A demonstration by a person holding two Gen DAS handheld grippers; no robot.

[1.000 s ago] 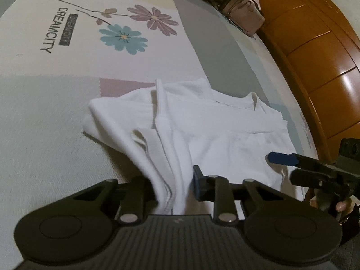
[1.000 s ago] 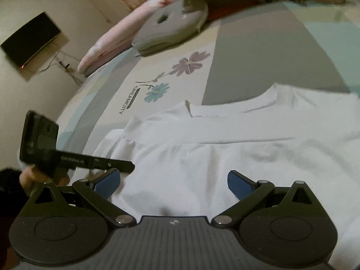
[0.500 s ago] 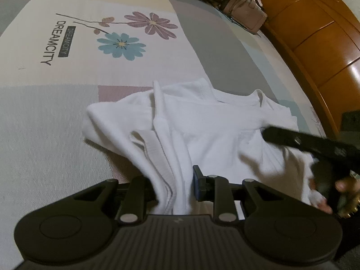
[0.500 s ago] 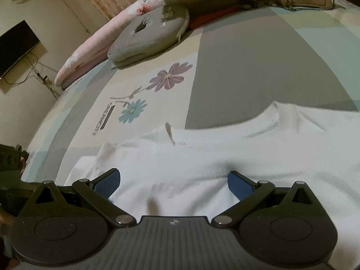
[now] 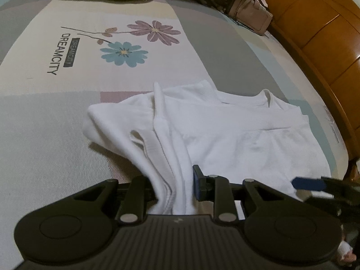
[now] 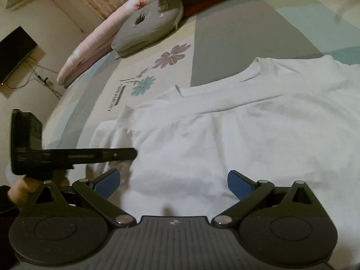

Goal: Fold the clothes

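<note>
A white shirt (image 5: pixel 236 132) lies on the bed with its collar toward the far side. My left gripper (image 5: pixel 174 186) is shut on a bunched edge of the white shirt at its near left, lifting a ridge of cloth. In the right wrist view the same white shirt (image 6: pixel 247 135) spreads flat ahead. My right gripper (image 6: pixel 174 182) is open just above the shirt's near hem, nothing between its blue pads (image 6: pixel 238 181). The right gripper's blue tip (image 5: pixel 308 183) shows at the right edge of the left wrist view. The left gripper's body (image 6: pixel 45 153) shows at the left of the right wrist view.
The bed sheet (image 5: pixel 78 51) carries printed flowers and the word DREAMCITY. A wooden headboard (image 5: pixel 319 33) runs along the right. A beige handbag (image 5: pixel 249 15) and pillows (image 6: pixel 139 29) lie at the far end. A dark screen (image 6: pixel 13 49) hangs on the wall.
My right gripper swung out over the shirt half a second ago and has drawn back to the near hem. The left gripper keeps its hold, barely moving.
</note>
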